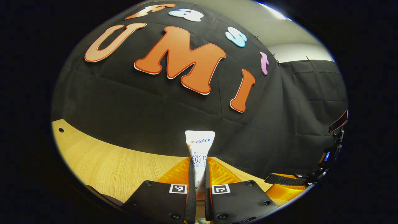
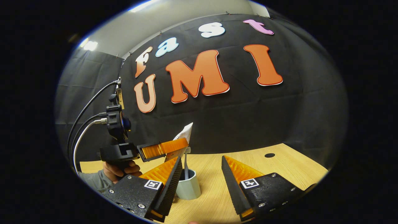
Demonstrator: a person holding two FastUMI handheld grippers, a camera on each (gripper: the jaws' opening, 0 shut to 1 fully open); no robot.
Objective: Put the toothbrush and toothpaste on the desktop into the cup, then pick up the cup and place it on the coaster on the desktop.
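A white toothpaste tube [image 1: 199, 145] stands upright between the fingers of my left gripper [image 1: 199, 163], which is shut on it. In the right gripper view that left gripper [image 2: 166, 149] holds the toothpaste tube [image 2: 184, 133] tilted just above a pale cup [image 2: 188, 187] on the wooden desktop [image 2: 279, 168]. A thin toothbrush handle [image 2: 186, 168] stands in the cup. My right gripper [image 2: 202, 175] is open, low over the desktop, with the cup just behind its left finger and nothing between the fingers. One finger of the right gripper [image 1: 284, 179] shows low at the right of the left gripper view.
A person's hand [image 2: 119, 171] and grey sleeve hold the left gripper, with cables [image 2: 84, 124] trailing up from it. The desktop has a small round hole [image 2: 269, 155] at the back right and another hole [image 1: 61, 130] at the far left. The black cloth wall closes the back.
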